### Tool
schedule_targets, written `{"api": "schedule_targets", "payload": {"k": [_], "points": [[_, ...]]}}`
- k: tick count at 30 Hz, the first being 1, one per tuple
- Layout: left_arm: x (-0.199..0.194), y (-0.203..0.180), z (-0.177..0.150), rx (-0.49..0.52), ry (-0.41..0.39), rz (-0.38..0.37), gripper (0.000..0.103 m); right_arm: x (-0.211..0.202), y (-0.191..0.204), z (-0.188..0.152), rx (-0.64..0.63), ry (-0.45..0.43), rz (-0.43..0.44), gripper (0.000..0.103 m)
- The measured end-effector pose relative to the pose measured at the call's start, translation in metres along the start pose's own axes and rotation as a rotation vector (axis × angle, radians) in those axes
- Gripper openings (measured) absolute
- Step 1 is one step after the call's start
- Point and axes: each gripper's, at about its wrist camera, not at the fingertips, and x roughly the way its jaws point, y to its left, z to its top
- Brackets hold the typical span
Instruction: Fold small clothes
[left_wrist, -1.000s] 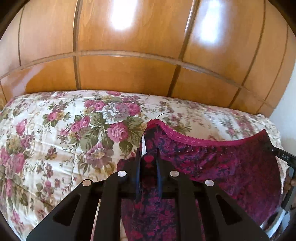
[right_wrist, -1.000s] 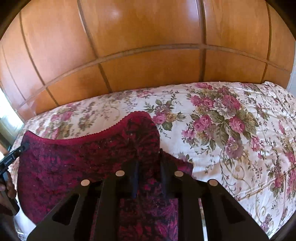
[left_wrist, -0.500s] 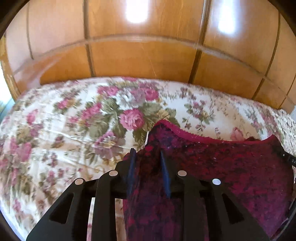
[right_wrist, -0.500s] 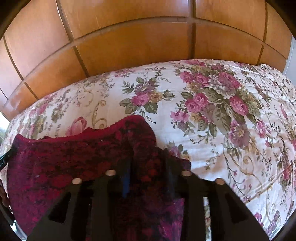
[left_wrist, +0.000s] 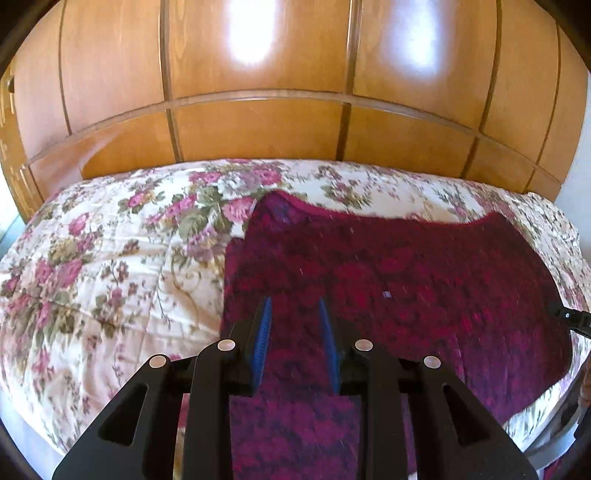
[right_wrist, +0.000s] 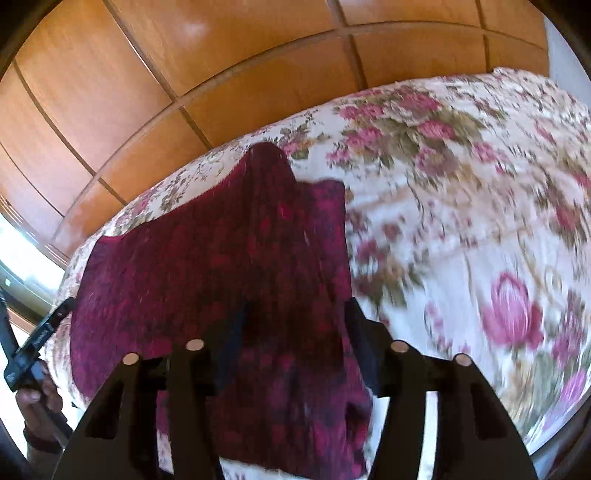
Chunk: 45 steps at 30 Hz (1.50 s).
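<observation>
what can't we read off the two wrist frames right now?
- Near part of the crimson garment: left wrist view, hidden behind the left tongs and cut by the bottom edge.
- Floral bedspread pattern: right wrist view, motion-blurred.
- Garment's right edge: right wrist view, blurred, so its folds are unreadable.
- Right tongs: contact with the cloth cannot be told, dark and blurred.

We see our left tool (left_wrist: 295, 314) with its blue-padded fingers (left_wrist: 263, 332) spread apart over the dark red patterned garment (left_wrist: 406, 280), which lies flat on the floral bedspread (left_wrist: 110, 266) before the wooden headboard (left_wrist: 258, 125).
</observation>
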Motion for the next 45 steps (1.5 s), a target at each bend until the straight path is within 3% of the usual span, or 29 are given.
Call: {"api": "schedule_targets", "payload": {"k": [4, 6, 11, 17, 18, 20, 21, 24, 25, 27, 33, 35, 39, 44, 45], "points": [[0.000, -0.008, -0.012, 0.004, 0.018, -0.006, 0.025, -0.003, 0.004, -0.006, -0.022, -0.010, -0.006, 0.021], [0.001, -0.013, -0.017, 0.014, 0.020, 0.001, 0.025, -0.004, 0.006, -0.006, -0.040, -0.020, -0.033, 0.015], [0.012, -0.022, -0.022, 0.020, 0.036, 0.023, 0.029, 0.008, -0.002, -0.007, -0.048, -0.034, -0.085, 0.012], [0.008, -0.026, -0.020, -0.006, 0.025, 0.014, 0.030, 0.008, -0.013, -0.008, 0.012, -0.038, -0.037, 0.013], [0.005, -0.026, -0.018, -0.012, 0.019, 0.005, 0.030, 0.003, -0.013, -0.008, 0.015, -0.045, -0.017, 0.016], [-0.002, -0.030, -0.017, -0.006, 0.000, -0.005, 0.030, -0.007, -0.016, -0.008, 0.032, -0.059, 0.007, 0.035], [-0.006, -0.033, -0.016, -0.005, -0.008, -0.016, 0.030, -0.013, -0.020, -0.009, 0.051, -0.072, 0.012, 0.054], [-0.013, -0.042, -0.013, -0.001, -0.025, -0.041, 0.030, -0.022, -0.033, -0.012, 0.082, -0.065, 0.068, 0.061], [-0.014, -0.046, -0.012, 0.000, -0.025, -0.052, 0.030, -0.023, -0.039, -0.014, 0.107, -0.052, 0.094, 0.073], [-0.015, -0.054, -0.011, 0.009, -0.025, -0.078, 0.030, -0.022, -0.048, -0.019, 0.134, -0.037, 0.134, 0.085], [-0.008, -0.082, -0.010, 0.050, 0.004, -0.132, 0.030, 0.004, -0.073, -0.030, 0.288, 0.056, 0.325, 0.096], [-0.002, -0.091, -0.011, 0.061, 0.021, -0.147, 0.030, 0.007, -0.074, -0.029, 0.296, 0.060, 0.364, 0.101], [0.011, -0.102, -0.015, 0.073, 0.055, -0.157, 0.030, 0.018, -0.063, -0.021, 0.265, 0.109, 0.444, 0.101], [0.026, -0.099, -0.018, 0.039, 0.082, -0.188, 0.030, 0.027, -0.044, -0.017, 0.189, 0.140, 0.430, 0.100], [0.027, -0.098, -0.019, 0.033, 0.083, -0.197, 0.030, 0.028, -0.042, -0.017, 0.183, 0.136, 0.410, 0.096]]}}
